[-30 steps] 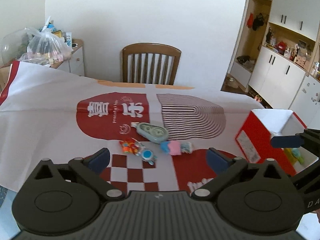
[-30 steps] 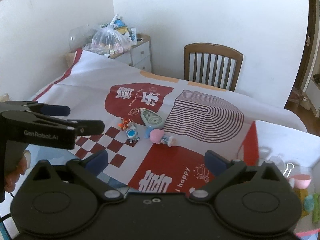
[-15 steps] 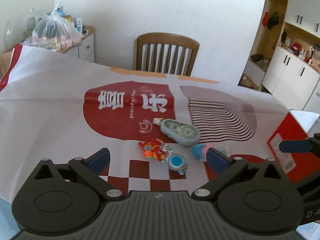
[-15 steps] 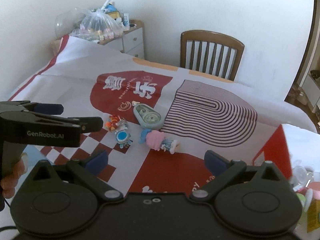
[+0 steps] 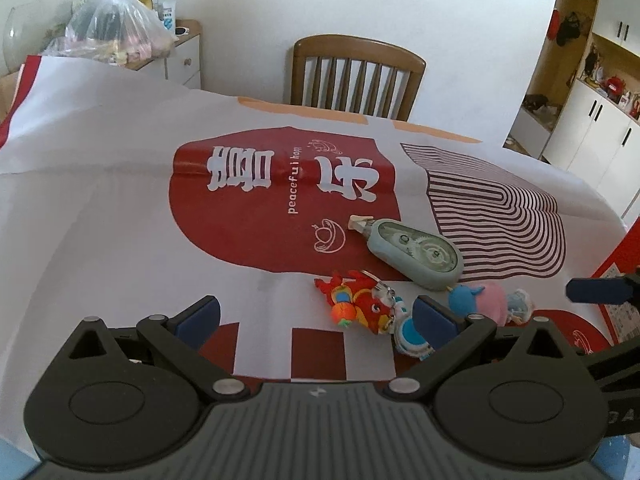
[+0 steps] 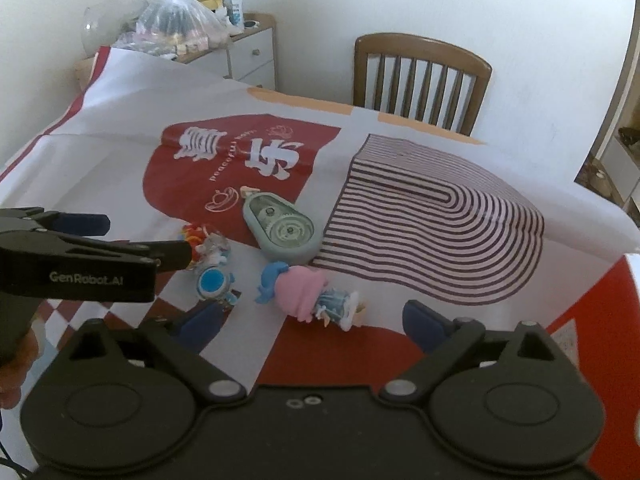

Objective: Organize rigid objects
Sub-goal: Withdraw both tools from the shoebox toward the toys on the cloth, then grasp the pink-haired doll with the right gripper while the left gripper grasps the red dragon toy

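Note:
Four small items lie together on the printed cloth: a grey-green correction tape dispenser [image 5: 416, 254] [image 6: 282, 232], a red dragon toy [image 5: 356, 304] [image 6: 194, 236], a blue round keychain figure [image 5: 408, 334] [image 6: 212, 280] and a pink-and-blue doll [image 5: 486, 300] [image 6: 308, 294]. My left gripper [image 5: 316, 314] is open, just short of the dragon toy and keychain. My right gripper [image 6: 312, 322] is open, just in front of the doll. Neither holds anything. The left gripper also shows in the right wrist view [image 6: 132, 246], above the dragon toy.
A red box [image 5: 624, 276] [image 6: 600, 320] stands at the table's right edge. A wooden chair [image 5: 356, 76] [image 6: 420, 80] sits behind the table. A cabinet with a plastic bag [image 5: 116, 28] [image 6: 180, 20] is at the back left. White cupboards [image 5: 592, 120] line the right wall.
Both grippers have moved forward and lower toward the cluster of toys, which now appears larger and closer. The red box has slid to the frame edges. Both jaws stay open.

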### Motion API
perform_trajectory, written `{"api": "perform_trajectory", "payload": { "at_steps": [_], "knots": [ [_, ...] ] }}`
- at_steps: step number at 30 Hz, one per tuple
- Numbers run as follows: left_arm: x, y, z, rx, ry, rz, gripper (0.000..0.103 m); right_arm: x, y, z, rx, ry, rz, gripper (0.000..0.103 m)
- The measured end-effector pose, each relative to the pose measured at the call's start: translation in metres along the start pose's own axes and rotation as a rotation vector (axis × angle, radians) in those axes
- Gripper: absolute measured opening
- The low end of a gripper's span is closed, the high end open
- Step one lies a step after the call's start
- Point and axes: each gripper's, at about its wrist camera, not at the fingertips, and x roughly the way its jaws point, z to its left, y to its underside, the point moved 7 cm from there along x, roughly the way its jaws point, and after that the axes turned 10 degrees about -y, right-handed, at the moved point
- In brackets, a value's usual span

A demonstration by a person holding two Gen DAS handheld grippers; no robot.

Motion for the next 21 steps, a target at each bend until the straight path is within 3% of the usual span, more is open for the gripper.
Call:
{"api": "perform_trajectory", "payload": {
  "at_steps": [7,11,17,21],
  "knots": [
    [0.012,0.0,-0.005,0.005,0.007,0.001,0.101,0.015,-0.002,-0.002,0.026,0.013,0.013,0.092],
    [0.016,0.001,-0.007,0.003,0.026,0.013,0.085,0.021,-0.001,-0.004,0.053,0.016,0.021,0.091],
    [0.016,0.001,-0.012,0.014,0.065,0.006,0.071,0.028,0.0,-0.004,0.057,0.026,0.019,0.091],
    [0.019,-0.002,-0.014,0.018,0.083,0.008,0.068,0.032,-0.001,-0.003,0.065,0.024,0.023,0.088]
  ]
}}
